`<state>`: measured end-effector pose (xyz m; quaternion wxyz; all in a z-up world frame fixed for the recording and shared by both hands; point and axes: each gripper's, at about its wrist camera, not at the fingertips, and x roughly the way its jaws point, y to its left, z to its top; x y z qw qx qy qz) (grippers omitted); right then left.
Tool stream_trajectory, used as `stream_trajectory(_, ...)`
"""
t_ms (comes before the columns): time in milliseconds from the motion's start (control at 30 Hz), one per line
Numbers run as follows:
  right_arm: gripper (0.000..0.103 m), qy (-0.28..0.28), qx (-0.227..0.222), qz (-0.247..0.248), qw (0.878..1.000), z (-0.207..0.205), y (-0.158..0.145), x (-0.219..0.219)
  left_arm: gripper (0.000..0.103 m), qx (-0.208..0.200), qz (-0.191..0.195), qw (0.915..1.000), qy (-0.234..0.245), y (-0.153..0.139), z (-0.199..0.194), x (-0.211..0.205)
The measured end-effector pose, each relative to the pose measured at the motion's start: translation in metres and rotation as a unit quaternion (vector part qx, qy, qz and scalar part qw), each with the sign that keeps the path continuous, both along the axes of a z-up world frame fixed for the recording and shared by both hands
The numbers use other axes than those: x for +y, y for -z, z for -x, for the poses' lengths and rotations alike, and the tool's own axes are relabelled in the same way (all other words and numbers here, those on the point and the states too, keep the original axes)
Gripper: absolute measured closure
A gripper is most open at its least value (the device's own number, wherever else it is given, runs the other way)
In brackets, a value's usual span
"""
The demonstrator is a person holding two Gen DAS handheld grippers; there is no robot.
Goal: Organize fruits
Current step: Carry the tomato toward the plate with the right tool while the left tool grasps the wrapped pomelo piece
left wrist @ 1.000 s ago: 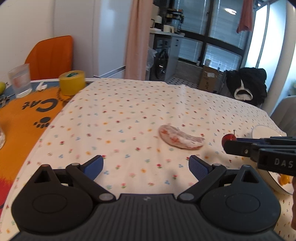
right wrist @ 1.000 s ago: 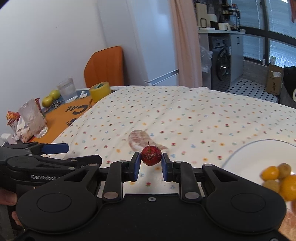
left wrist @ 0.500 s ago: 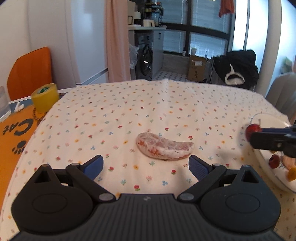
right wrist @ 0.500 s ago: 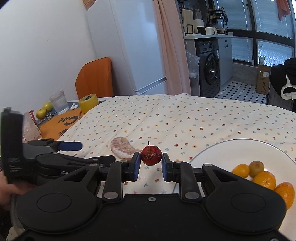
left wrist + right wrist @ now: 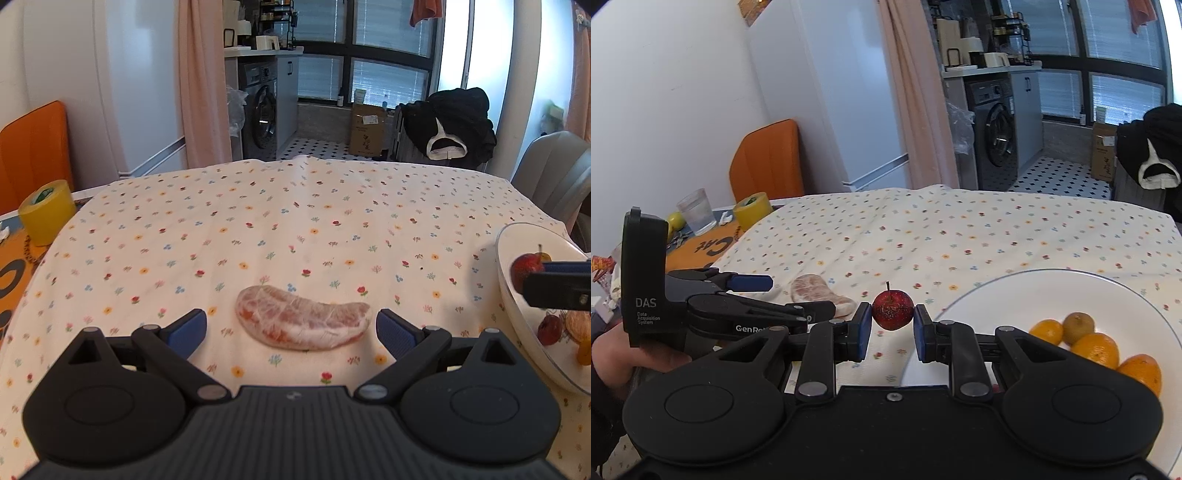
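1. Two claws work over a table (image 5: 295, 206) covered in a flowered cloth; the right claw (image 5: 892, 325) is clamped on a small red fruit (image 5: 892, 309), its blue pads touching the fruit on both sides, stem upright.
2. In the left wrist view that fruit hangs over the near rim of the white plate (image 5: 517, 314).
3. Just right of the held fruit in the right wrist view, the plate carries four orange and brownish fruits (image 5: 1086, 341) clustered together on its right part.
4. The left claw (image 5: 291, 328) is spread wide, low over the cloth, with a peeled pomelo segment (image 5: 303, 317) lying on the table between its two fingers, touching neither.
5. A hand (image 5: 635, 363) grips the left tool at the left edge of the right wrist view.
6. Farther left, off the cloth, a yellow tape roll (image 5: 48, 210) stands on an orange mat (image 5: 701, 247), with a drinking glass (image 5: 696, 212) and a yellow-green fruit (image 5: 675, 220) beside it.
7. Beyond the table stand an orange chair (image 5: 768, 158), a white fridge (image 5: 842, 92), and a washing machine (image 5: 995, 134).
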<state>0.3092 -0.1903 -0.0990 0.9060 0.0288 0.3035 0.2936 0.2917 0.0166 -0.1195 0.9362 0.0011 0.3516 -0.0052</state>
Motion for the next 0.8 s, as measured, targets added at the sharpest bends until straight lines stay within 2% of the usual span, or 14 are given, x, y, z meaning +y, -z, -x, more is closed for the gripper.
stream_trajectory(167,0.08,0.019,0.0,-0.001,1.0,0.001,0.0,-0.012,0.006,0.005,0.008,0.9999,0.011,0.007,-0.011,-0.004)
stream_trajectory(433,0.08,0.05,-0.002,0.003,0.999,0.006,-0.001,-0.037,0.01,-0.01,-0.007,0.9997,0.022,0.019,-0.019,-0.005)
stream_trajectory(667,0.08,0.078,0.002,0.0,0.997,0.014,0.003,-0.062,0.014,-0.006,-0.012,0.9998,0.016,0.013,-0.016,-0.011)
stream_trajectory(800,0.08,0.082,0.001,0.004,0.997,0.019,0.005,-0.07,0.014,-0.017,-0.014,0.9996,0.02,0.001,-0.007,-0.017)
